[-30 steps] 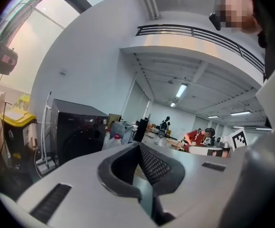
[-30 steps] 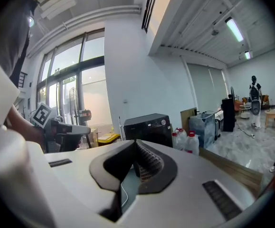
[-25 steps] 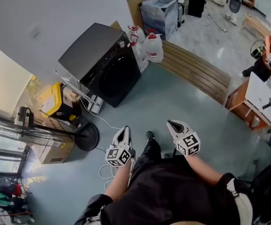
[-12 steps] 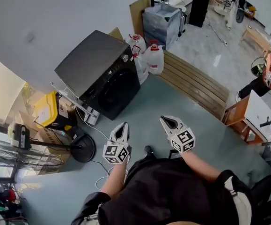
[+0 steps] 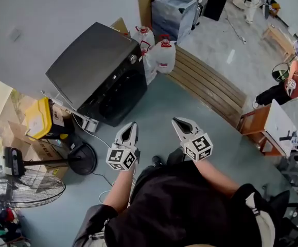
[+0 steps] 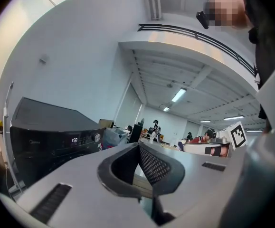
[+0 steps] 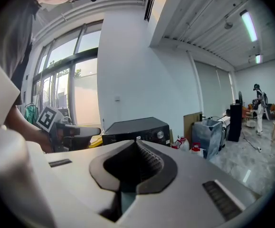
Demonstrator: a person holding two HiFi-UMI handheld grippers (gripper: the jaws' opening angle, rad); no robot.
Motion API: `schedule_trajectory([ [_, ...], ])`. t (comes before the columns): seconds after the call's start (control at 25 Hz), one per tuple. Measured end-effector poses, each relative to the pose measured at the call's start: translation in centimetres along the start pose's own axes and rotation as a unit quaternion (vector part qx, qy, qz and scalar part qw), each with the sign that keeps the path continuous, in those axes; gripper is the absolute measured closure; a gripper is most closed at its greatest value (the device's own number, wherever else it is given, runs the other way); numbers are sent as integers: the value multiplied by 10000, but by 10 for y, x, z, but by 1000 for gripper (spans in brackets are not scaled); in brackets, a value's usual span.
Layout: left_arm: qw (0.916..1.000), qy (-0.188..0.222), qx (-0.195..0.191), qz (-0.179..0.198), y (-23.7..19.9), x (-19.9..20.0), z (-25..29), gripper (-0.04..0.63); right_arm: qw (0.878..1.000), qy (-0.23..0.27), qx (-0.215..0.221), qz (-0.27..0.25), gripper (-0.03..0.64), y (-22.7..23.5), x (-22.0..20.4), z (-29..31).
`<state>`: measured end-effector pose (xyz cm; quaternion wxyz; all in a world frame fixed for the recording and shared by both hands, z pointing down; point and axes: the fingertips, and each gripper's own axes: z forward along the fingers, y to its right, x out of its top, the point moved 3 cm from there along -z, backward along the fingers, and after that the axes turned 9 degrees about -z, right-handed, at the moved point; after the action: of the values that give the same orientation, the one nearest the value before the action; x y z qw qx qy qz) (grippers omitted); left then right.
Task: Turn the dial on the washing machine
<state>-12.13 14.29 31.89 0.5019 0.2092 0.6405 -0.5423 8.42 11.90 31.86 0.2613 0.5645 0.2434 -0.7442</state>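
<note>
- My left hand-held gripper point(image 5: 132, 124) and right hand-held gripper point(image 5: 176, 121) are both clenched shut, empty.
- The dial point(image 5: 133, 58) sits on the washing machine's point(image 5: 87, 60) front corner — well ahead, nearer my left one.

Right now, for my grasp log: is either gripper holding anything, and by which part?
Nothing is held: the left gripper and the right gripper are both shut and empty.
</note>
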Motion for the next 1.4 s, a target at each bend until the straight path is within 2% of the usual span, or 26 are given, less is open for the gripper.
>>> schedule_trajectory([
  [0.12, 9998, 108, 161, 79, -13, 6, 16, 581, 9989, -134, 140, -423, 595, 10, -5, 15],
  [0.24, 9991, 133, 403, 95, -30, 10, 42, 581, 9984, -97, 315, -461, 595, 32, -5, 42],
  [0.36, 9979, 132, 621, 93, -35, 8, 80, 581, 9974, 40, 487, -524, 595, 76, -7, 70],
  [0.56, 9926, 70, 1209, 51, -40, 17, 129, 581, 9919, -12, 1201, -410, 595, 125, -5, 114],
  [0.88, 9815, 290, 1888, 99, -52, 41, 194, 581, 9782, -61, 2019, -472, 594, 188, -2, 185],
  [1.08, 9727, 377, 2285, 114, -74, 35, 216, 581, 9711, 0, 2312, -591, 594, 207, -8, 231],
  [1.28, 9669, 468, 2500, 178, -106, 28, 230, 581, 9692, -120, 2437, -338, 592, 207, -25, 276],
  [1.4, 9664, 536, 2515, 50, -132, 22, 235, 581, 9693, -91, 2451, -148, 570, 195, -33, 309],
])
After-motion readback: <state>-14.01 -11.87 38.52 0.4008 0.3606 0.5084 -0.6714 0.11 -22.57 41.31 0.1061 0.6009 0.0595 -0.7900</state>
